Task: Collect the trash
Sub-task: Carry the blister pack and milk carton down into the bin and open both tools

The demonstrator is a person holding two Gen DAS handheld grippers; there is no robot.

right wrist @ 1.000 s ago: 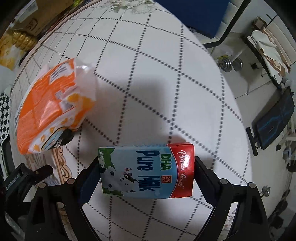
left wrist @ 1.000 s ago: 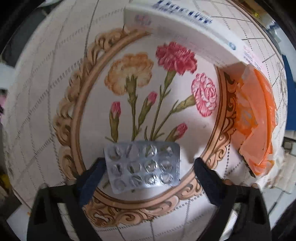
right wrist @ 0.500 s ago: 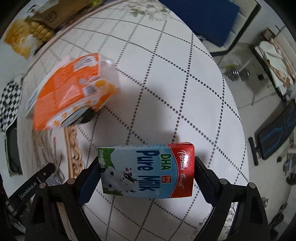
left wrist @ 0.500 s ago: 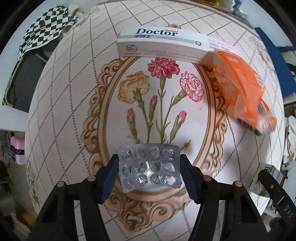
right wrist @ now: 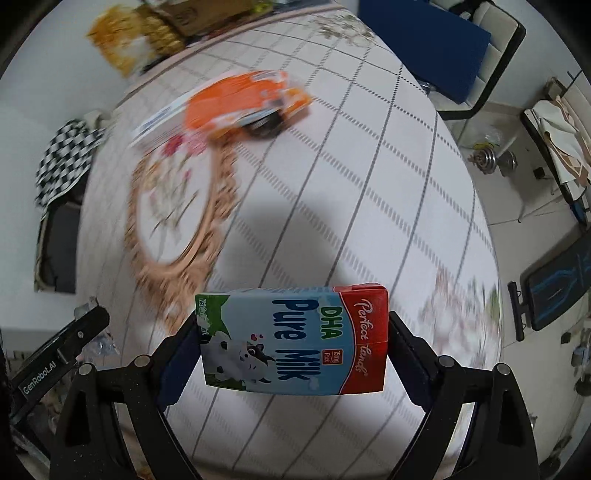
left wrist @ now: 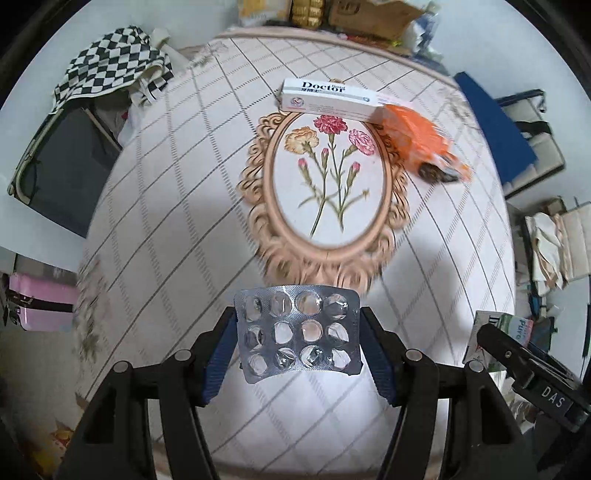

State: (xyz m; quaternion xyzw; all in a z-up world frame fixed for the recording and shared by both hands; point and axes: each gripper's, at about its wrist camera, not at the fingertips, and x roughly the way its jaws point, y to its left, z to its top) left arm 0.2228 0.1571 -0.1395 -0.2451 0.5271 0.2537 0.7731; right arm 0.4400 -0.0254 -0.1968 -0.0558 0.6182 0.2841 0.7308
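My left gripper (left wrist: pixel 297 338) is shut on an empty silver blister pack (left wrist: pixel 298 332) and holds it high above the round table (left wrist: pixel 177 229). My right gripper (right wrist: pixel 291 347) is shut on a Pure Milk carton (right wrist: pixel 295 341), also raised above the table; the carton shows at the right edge of the left wrist view (left wrist: pixel 498 332). On the table lie a white Doctor toothpaste box (left wrist: pixel 328 99) and an orange snack bag (left wrist: pixel 421 144), touching at the far side. Both show blurred in the right wrist view: the bag (right wrist: pixel 243 103) and the box (right wrist: pixel 162 125).
The tablecloth has a flower medallion (left wrist: pixel 328 188) in the middle. A checkered bag (left wrist: pixel 110 62) and a dark case (left wrist: pixel 62 166) stand left of the table. A blue panel (left wrist: pixel 495 133) and a bench with cloths (left wrist: pixel 550 240) are to the right. Cardboard boxes (left wrist: pixel 369 14) lie beyond.
Both grippers have risen and pulled back from the table with the blister pack and the milk carton held. The table and its items look smaller and farther.
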